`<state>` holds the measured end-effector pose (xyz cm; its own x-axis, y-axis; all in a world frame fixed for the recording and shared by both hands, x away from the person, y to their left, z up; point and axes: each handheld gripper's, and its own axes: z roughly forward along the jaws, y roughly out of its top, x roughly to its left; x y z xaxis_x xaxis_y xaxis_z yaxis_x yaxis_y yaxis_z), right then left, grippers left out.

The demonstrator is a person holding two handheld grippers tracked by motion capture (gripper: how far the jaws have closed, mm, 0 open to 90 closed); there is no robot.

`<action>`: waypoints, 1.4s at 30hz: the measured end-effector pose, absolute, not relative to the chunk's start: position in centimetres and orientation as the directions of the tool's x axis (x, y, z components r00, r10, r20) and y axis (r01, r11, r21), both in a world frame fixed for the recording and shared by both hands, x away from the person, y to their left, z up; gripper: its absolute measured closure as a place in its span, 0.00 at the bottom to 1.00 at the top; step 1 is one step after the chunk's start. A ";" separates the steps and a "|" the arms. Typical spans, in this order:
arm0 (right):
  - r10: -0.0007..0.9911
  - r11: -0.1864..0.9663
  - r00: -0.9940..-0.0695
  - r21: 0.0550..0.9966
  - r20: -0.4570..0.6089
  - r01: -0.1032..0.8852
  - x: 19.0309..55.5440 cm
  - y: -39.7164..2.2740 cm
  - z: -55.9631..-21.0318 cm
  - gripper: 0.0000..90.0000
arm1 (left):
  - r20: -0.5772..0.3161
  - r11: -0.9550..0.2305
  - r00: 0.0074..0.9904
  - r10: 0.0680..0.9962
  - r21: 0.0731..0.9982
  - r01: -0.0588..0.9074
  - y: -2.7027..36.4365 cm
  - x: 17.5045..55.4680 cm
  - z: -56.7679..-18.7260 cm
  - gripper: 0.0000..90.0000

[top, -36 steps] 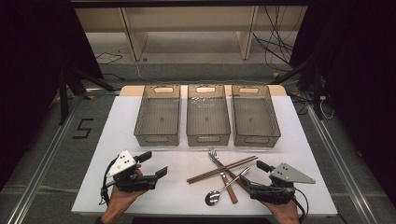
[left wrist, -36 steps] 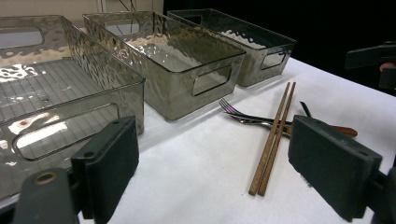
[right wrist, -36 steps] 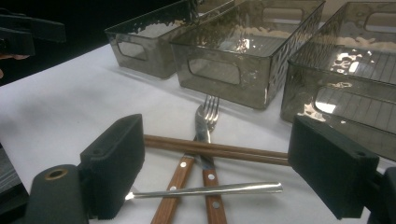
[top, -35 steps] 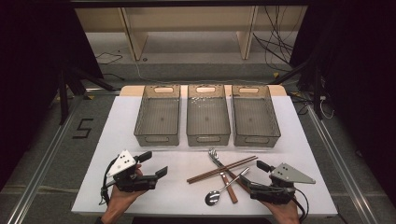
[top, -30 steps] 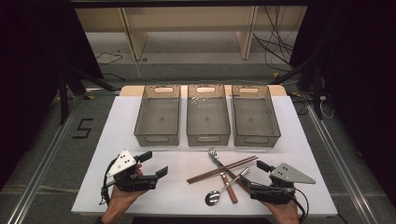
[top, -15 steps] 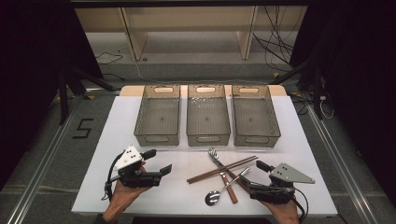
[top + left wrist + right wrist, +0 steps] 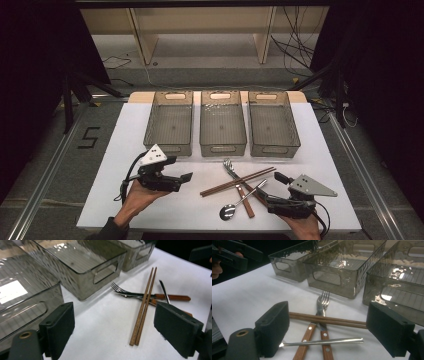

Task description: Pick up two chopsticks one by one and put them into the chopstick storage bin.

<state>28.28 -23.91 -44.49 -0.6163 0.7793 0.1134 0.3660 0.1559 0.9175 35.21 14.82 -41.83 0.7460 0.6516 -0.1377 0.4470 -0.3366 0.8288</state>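
Note:
A pile of cutlery lies on the white table [image 7: 125,200] in front of three bins. It holds a pair of brown chopsticks [image 7: 237,181] [image 7: 142,312] [image 7: 327,320], a fork [image 7: 229,166] [image 7: 120,288] [image 7: 323,298], a second wooden-handled utensil [image 7: 246,204] and a spoon [image 7: 229,212]. My left gripper [image 7: 179,169] [image 7: 117,327] hangs open just left of the pile, jaws empty and aimed at the chopsticks. To the right of the pile, my right gripper [image 7: 272,190] [image 7: 330,328] is open and low, its jaws either side of the handles without touching them.
Three empty smoky clear bins stand side by side beyond the cutlery: left [image 7: 169,125], middle [image 7: 222,125], right [image 7: 272,125]. Bare tabletop lies left of my left hand. The table's near edge runs just under both hands.
My left gripper has risen a little and shifted right and forward, toward the cutlery. The right gripper and the cutlery have stayed put.

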 end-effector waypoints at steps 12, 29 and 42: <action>0.776 0.160 -0.620 0.915 0.115 0.370 28.3 -23.9 -44.5 0.22 | -0.124 -0.484 0.797 0.591 0.736 0.473 11.0 37.3 -42.5 0.19; 0.771 0.172 -0.626 0.909 0.116 0.379 28.4 -23.9 -44.6 0.22 | -0.100 -0.642 0.847 0.523 0.608 0.468 5.8 39.7 -44.9 0.26; 0.768 0.177 -0.629 0.905 0.119 0.387 28.4 -23.9 -44.7 0.22 | -0.071 -0.727 0.884 0.462 0.541 0.424 3.4 40.3 -45.8 0.38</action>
